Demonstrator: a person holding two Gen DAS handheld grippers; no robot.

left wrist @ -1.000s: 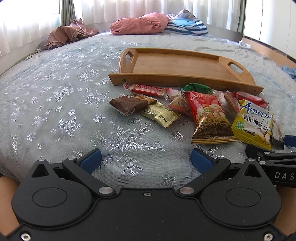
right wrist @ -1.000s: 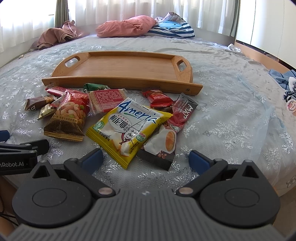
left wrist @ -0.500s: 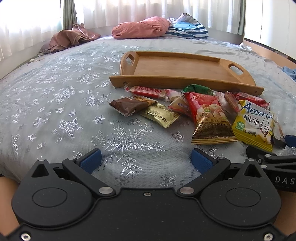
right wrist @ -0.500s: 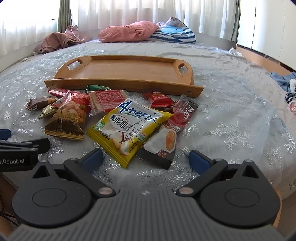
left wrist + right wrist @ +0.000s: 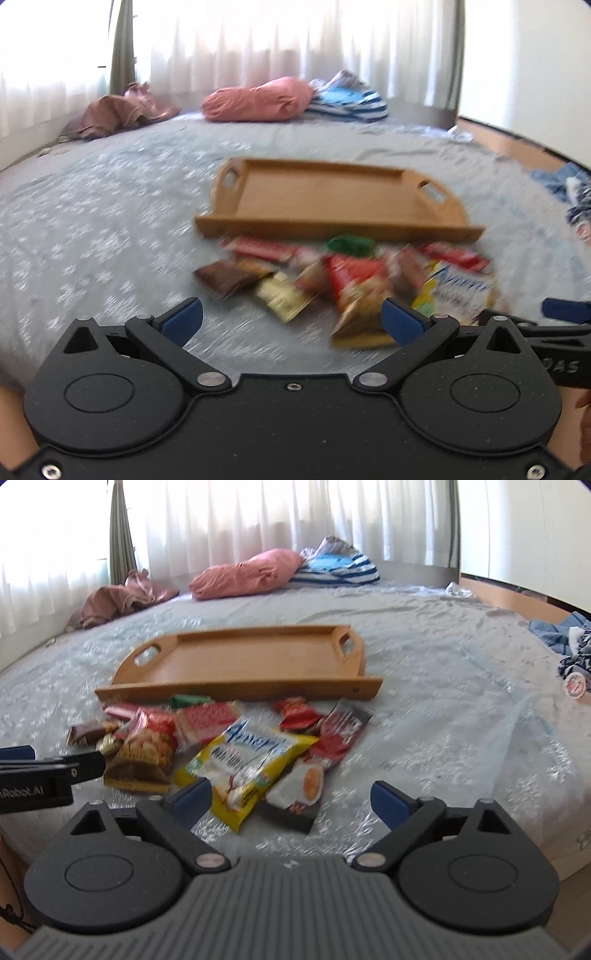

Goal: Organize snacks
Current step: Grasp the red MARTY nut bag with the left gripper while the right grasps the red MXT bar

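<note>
Two black hand-held grippers with blue pads, the left gripper (image 5: 291,317) and the right gripper (image 5: 290,797), are hovering side by side, angled down, gripping nothing; the left is standing wide, the right's jaws have just been closing slightly. Both are facing a grey snowflake-patterned bedspread (image 5: 443,709) before white curtains (image 5: 258,520), where a heap of colourful snack packets (image 5: 236,749) is lying just beside an empty wooden handled tray (image 5: 243,661).

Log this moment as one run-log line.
stage: snacks not yet sorted | left hand-held gripper: open, empty | right hand-held gripper: open, jaws just closing slightly, empty | rectangular wooden tray: empty | yellow snack packet: on bed
</note>
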